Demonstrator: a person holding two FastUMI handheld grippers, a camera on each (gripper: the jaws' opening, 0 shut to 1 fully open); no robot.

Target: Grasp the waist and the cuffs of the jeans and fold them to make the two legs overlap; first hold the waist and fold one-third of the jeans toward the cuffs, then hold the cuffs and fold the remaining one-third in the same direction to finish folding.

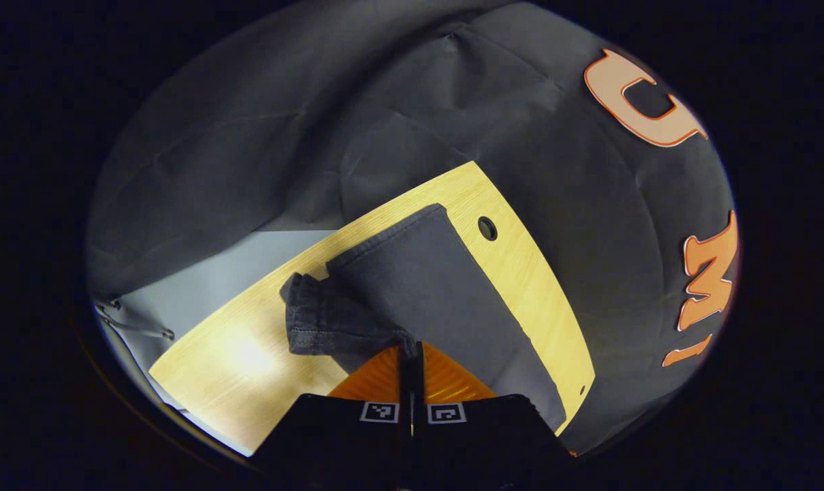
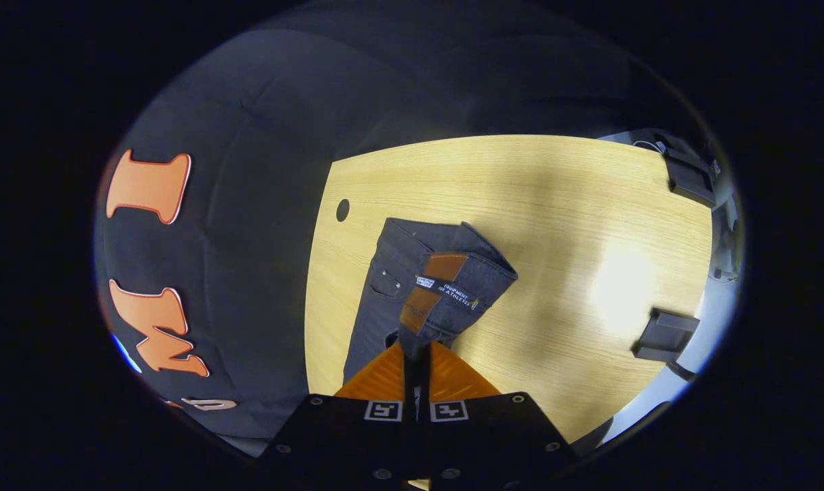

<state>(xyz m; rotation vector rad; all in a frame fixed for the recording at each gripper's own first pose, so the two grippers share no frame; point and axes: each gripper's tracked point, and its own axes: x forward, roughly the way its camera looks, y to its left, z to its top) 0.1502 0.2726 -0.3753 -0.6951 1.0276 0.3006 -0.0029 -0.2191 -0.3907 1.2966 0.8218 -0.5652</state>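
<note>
The left gripper (image 1: 410,351) has its two fingers pinched together on a bunched cuff (image 1: 319,320) of the dark jeans (image 1: 432,286). The cloth rises straight off the fingertips and hangs ahead and to their left, lifted clear of the pale wood worktop (image 1: 234,354). Beyond and to the right of the fingertips, the other leg lies flat, running away toward a round cable hole (image 1: 487,228) near the worktop's edge. Holding the cuff raised this way looks meant to carry one leg across onto the other.

The right gripper (image 2: 415,351) is likewise closed, clamped on the waist (image 2: 446,293), where a brown patch and a sewn label sit on the turned-over band just ahead of the fingertips. The jeans trail ahead and to the left from that grip, with a pocket and rivet showing. Gripping both ends at once keeps the garment taut, so the legs can be laid to overlap; the one-third folds are, by my reading, not yet begun.
</note>
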